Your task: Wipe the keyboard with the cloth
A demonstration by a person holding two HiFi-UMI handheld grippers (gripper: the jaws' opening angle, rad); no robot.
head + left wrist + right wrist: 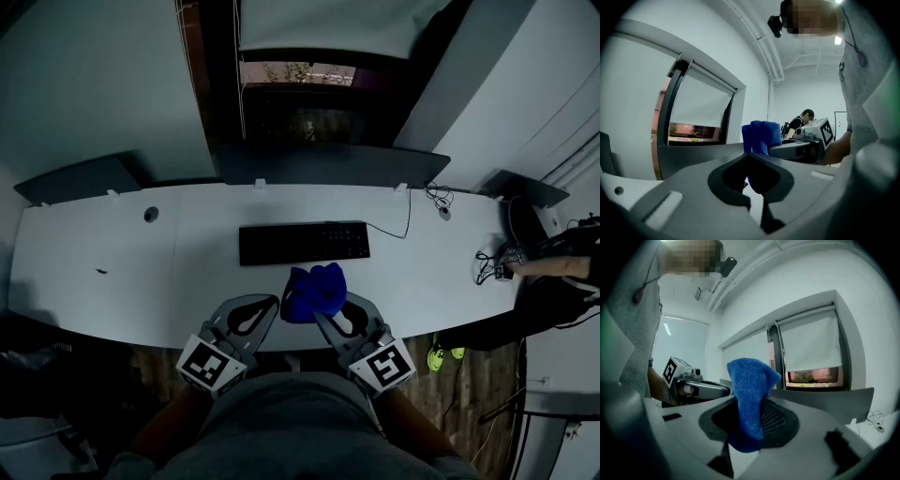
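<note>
A black keyboard (303,243) lies across the middle of the white desk (131,272). Just in front of it a blue cloth (312,292) is bunched up above the desk's near edge. My right gripper (323,312) is shut on the cloth, which stands up between its jaws in the right gripper view (749,399). My left gripper (271,302) sits close to the cloth's left side, its jaws together with nothing between them. In the left gripper view the cloth (761,136) shows just beyond the left gripper's tips (750,157). The keyboard is hidden in both gripper views.
A dark monitor (328,164) stands behind the keyboard, with a thin cable (409,214) running off to the right. Another person's hand (548,267) rests on the desk's right end beside tangled cables (487,265). The curved desk edge (281,349) is right under my grippers.
</note>
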